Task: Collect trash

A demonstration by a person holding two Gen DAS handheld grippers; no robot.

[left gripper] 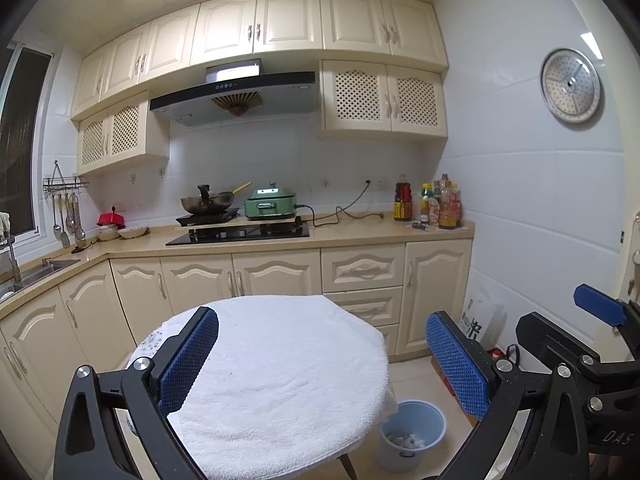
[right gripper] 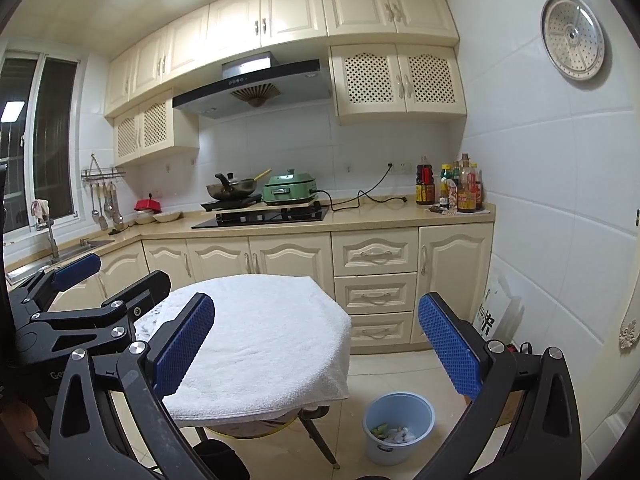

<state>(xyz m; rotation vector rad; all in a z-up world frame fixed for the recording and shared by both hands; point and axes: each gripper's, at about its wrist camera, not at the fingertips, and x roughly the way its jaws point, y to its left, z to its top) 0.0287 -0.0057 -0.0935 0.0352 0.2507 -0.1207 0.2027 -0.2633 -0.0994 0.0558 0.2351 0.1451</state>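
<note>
The kitchen counter [left gripper: 360,236] ran along the back wall; in front stood a round table [right gripper: 256,344] under a white towel, nothing lying on it. Beside its leg sat a blue bin [right gripper: 398,426], trash [right gripper: 394,434] already inside, probably placed within easy reach. Left gripper [left gripper: 322,364] and right gripper [right gripper: 316,350] hung above with jaws wide, empty, suggesting collecting was finished

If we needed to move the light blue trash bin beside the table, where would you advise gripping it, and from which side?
Grip the light blue trash bin by its rim, probably coming from above with one finger inside and one outside. It stands upright and open-topped, the wall looks thin, and the body seems too wide to span. The side away from the towel-covered table is less obstructed.
</note>
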